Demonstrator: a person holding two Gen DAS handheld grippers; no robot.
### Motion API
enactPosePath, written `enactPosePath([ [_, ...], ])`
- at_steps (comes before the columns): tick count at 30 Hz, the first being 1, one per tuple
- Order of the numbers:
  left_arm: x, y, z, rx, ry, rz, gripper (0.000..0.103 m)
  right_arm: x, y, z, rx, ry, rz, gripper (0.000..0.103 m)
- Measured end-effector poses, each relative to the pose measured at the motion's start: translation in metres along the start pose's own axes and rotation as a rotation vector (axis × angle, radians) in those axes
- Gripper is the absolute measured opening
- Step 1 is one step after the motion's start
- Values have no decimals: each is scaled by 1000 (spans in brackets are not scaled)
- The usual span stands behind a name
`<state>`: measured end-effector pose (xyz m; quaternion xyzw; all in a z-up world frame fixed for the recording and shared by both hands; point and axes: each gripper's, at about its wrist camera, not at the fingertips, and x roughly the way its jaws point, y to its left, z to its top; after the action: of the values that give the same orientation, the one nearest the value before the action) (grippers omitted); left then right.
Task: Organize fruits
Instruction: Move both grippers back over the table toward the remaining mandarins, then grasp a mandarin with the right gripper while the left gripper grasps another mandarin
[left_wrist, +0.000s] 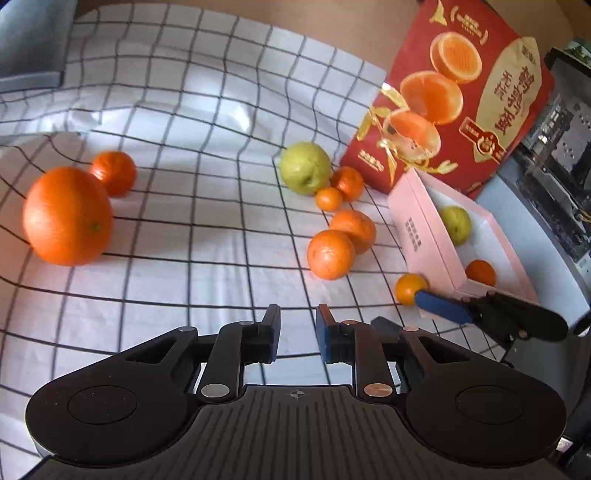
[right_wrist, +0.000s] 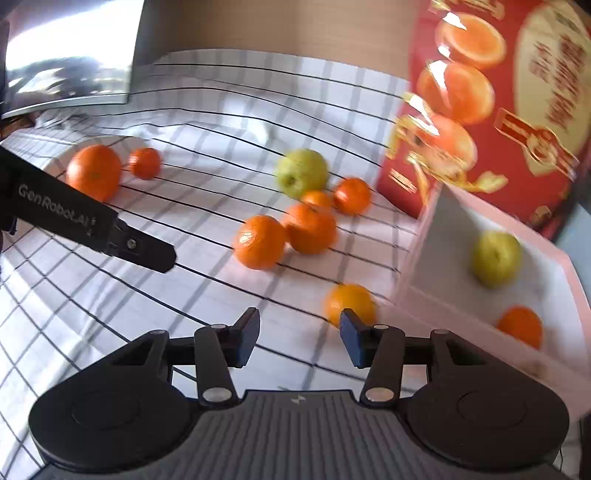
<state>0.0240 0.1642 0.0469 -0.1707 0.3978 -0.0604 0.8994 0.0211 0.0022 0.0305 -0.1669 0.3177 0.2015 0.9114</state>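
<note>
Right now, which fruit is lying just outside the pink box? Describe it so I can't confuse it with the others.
Find the pink box in front of the tall red carton. Against the outside of its near corner lies a small orange on the checked cloth. Unlike the clustered oranges, it lies alone, yellower.

The widest free stretch of the checked cloth (left_wrist: 192, 236) lies between the large orange (left_wrist: 67, 216) with a tangerine (left_wrist: 113, 172) behind it on the left and the fruit cluster on the right: a green apple (left_wrist: 305, 168), with four tangerines crowded close beside it. One small orange (left_wrist: 410, 288) rests just beside the pink box (left_wrist: 421, 236) wall, narrowing that approach. The red carton (left_wrist: 454, 96) stands upright behind the box, walling off the far right side.
</note>
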Motion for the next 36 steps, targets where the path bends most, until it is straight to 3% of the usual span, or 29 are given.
enactPosePath([
  [8, -10, 15, -12, -7, -34, 81, 24, 19, 9, 30, -148, -32, -51, 48],
  [12, -21, 25, -18, -45, -49, 86, 24, 39, 3, 52, -127, -20, -55, 49],
  [16, -29, 32, -22, -67, -62, 89, 24, 69, -5, 63, -65, 31, -55, 58],
  [20, -29, 31, -20, -73, -66, 97, 24, 94, -15, 64, 34, 123, -21, 53],
  [22, -27, 28, -16, -60, -68, 100, 24, 87, -15, 62, 48, 110, -24, 48],
  [25, -19, 20, -5, -33, -66, 94, 24, 61, -16, 53, 59, 97, 71, 48],
  [30, 3, -8, 19, 61, -59, 89, 24, 7, -15, 14, 35, 95, 152, 48],
  [33, 15, -23, 31, 103, -67, 114, 25, -21, -22, -12, 32, 103, 133, 48],
  [36, 24, -33, 39, 131, -54, 121, 25, -42, -31, -36, 9, 106, 61, 48],
])
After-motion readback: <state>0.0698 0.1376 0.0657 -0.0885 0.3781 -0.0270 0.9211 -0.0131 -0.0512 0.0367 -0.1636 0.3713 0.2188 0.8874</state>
